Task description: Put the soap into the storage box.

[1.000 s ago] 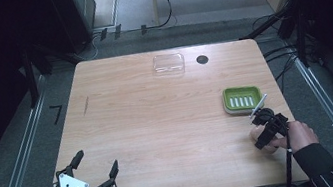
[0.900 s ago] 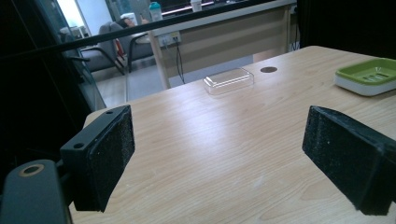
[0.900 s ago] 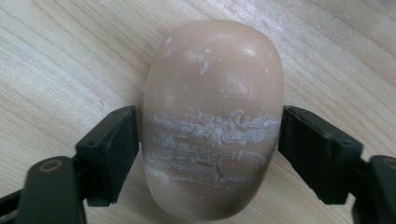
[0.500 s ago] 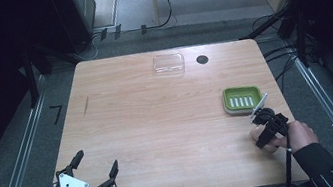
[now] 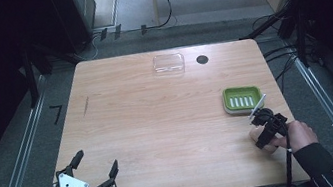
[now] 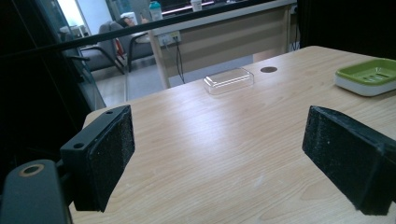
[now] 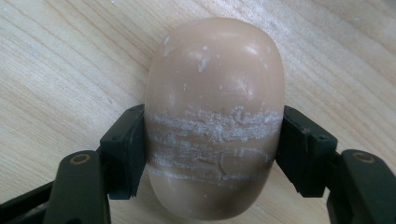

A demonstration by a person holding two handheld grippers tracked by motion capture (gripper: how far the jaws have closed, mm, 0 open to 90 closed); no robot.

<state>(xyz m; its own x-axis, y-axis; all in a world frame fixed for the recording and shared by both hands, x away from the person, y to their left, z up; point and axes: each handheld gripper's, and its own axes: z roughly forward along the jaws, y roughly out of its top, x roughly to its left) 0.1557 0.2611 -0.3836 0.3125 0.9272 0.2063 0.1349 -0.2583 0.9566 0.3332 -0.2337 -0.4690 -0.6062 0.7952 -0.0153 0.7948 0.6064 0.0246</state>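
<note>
A tan oval soap bar (image 7: 215,116) with white scuff lines lies on the wooden table, and my right gripper (image 7: 212,149) is shut on it, one black jaw pressed on each side. From above, that right gripper (image 5: 262,136) sits near the table's right front, just in front of a green soap dish (image 5: 242,98). A clear plastic lid (image 5: 169,64) rests at the far middle of the table. My left gripper (image 5: 96,170) hovers at the front left corner, open with nothing between its jaws; its own view shows the lid (image 6: 229,80) and the dish (image 6: 369,76) far ahead.
A small dark round hole (image 5: 202,59) sits beside the clear lid at the back. The wooden table (image 5: 159,125) has metal rails along both sides, with cables, a desk and chairs on the floor beyond.
</note>
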